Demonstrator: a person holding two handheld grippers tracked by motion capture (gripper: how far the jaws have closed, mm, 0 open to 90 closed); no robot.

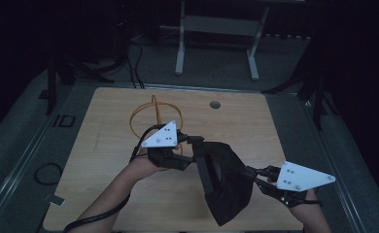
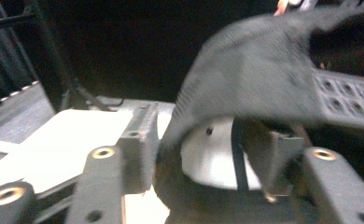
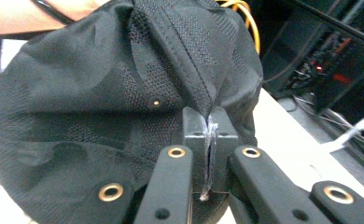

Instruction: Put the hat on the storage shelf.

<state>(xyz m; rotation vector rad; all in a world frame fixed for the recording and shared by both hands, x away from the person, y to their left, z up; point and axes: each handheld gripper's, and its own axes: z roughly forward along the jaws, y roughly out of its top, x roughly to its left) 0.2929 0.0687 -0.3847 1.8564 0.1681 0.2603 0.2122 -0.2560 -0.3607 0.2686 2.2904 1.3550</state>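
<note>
A black cap (image 1: 224, 187) hangs above the wooden bench (image 1: 105, 145), held between both grippers. The right gripper (image 3: 210, 154) pinches its fabric with jaws pressed together; the left gripper (image 1: 193, 141) grips its edge.

No legible text, label, brand, number or sign is showing in any view. The dark marking on the floor (image 1: 63, 121) just left of the counter (image 1: 110, 145) is reading somewhat like two letters, but it is too dim and small to make out. The black cap (image 3: 105, 107) is carrying no readable logo on its visible fabric.
</note>
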